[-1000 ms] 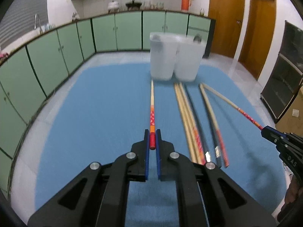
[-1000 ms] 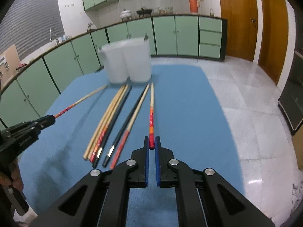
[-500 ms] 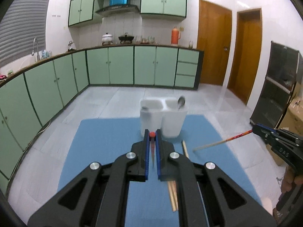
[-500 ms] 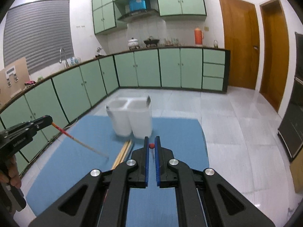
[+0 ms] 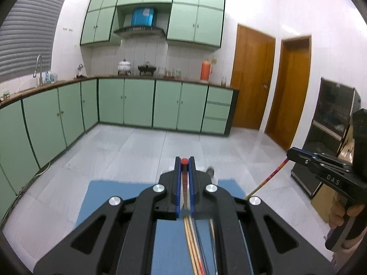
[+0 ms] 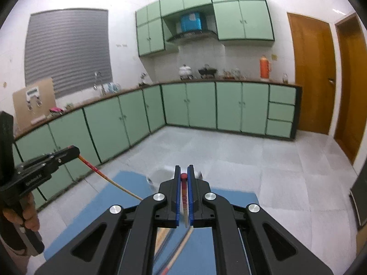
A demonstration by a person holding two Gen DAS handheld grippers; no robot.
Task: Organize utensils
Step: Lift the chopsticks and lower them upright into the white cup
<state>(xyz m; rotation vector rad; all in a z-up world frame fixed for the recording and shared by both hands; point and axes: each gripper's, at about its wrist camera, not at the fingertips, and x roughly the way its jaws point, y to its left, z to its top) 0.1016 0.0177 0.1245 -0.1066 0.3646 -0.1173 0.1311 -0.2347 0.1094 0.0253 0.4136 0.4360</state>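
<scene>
My left gripper is shut on a red-tipped wooden chopstick that hangs down between its fingers. My right gripper is shut on a like red-tipped chopstick. Each gripper shows in the other's view: the right one holds its chopstick slanting down, and so does the left one with its chopstick. Both are lifted high above the blue mat. Several chopsticks still lie on the mat. The white holder is mostly hidden behind the right fingers.
The blue mat covers the table top, with grey floor tiles beyond its far edge. Green cabinets line the far wall and the left side. Wooden doors stand at the right. A dark cabinet is at the far right.
Both grippers have lifted their chopsticks off the mat and tilted up. The white holder has dropped from mid-view to behind the fingers.
</scene>
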